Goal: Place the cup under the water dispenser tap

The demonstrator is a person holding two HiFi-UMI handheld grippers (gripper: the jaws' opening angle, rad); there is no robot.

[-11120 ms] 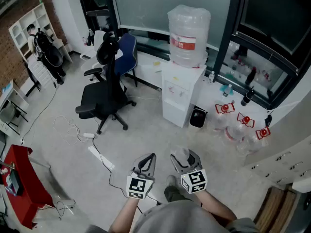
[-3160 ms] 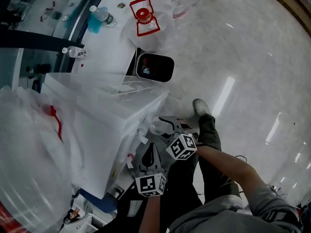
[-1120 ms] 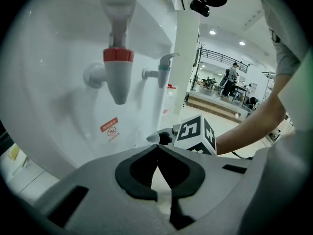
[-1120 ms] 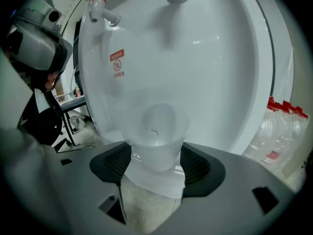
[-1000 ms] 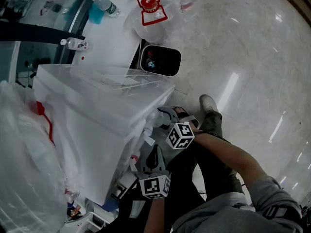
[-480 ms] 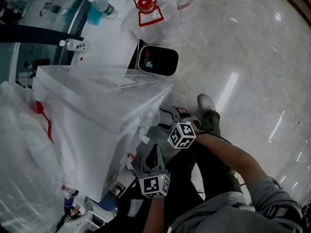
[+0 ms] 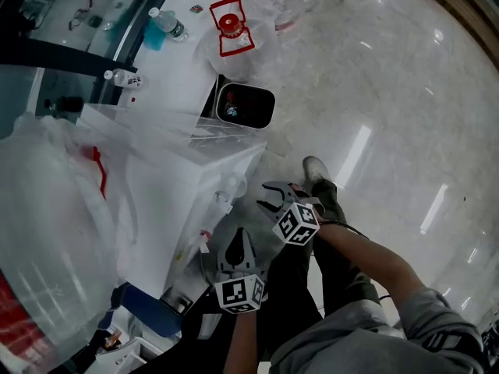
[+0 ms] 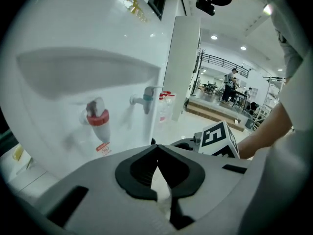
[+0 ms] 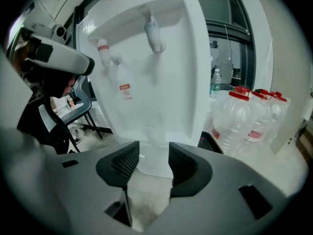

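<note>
- Just below the head camera, the left tongs [image 7: 238, 241] are closed tip to tip. The left gripper view shows the two black pads meeting with nothing between them.
- Beside them, the right tongs [image 7: 267, 197] stand partly open and grip nothing. Their jaws have just been closing, and the right gripper view shows only the dispenser's base and the floor [image 7: 374, 92] through the gap.
- Only the left gripper view shows the right tongs' marker cube [image 8: 217, 138] from the side, just right of the closed tips.
- Past the right tongs, the cup [image 9: 152, 129] stands in the recess of the white water dispenser [image 7: 179, 185]. It sits straight below the blue tap [image 8: 145, 101] and apart from both tongs.
- The cup is clear and shows only faintly in the right gripper view. Whether it holds anything cannot be told.
- The left gripper view takes in the blue tap and the red tap [image 8: 98, 121] side by side, but not the cup.
- Only the head view shows the large bottle [image 7: 54, 232] sitting on top of the dispenser.
- Farther off in the head view, a black bin [image 7: 246, 89] stands on the floor at the dispenser's far side. Small bits lie inside, too small to name.
- In the right gripper view, clear bottles with red caps [image 9: 244, 119] stand to the right of the dispenser, and a chair [image 9: 73, 109] stands to its left.
</note>
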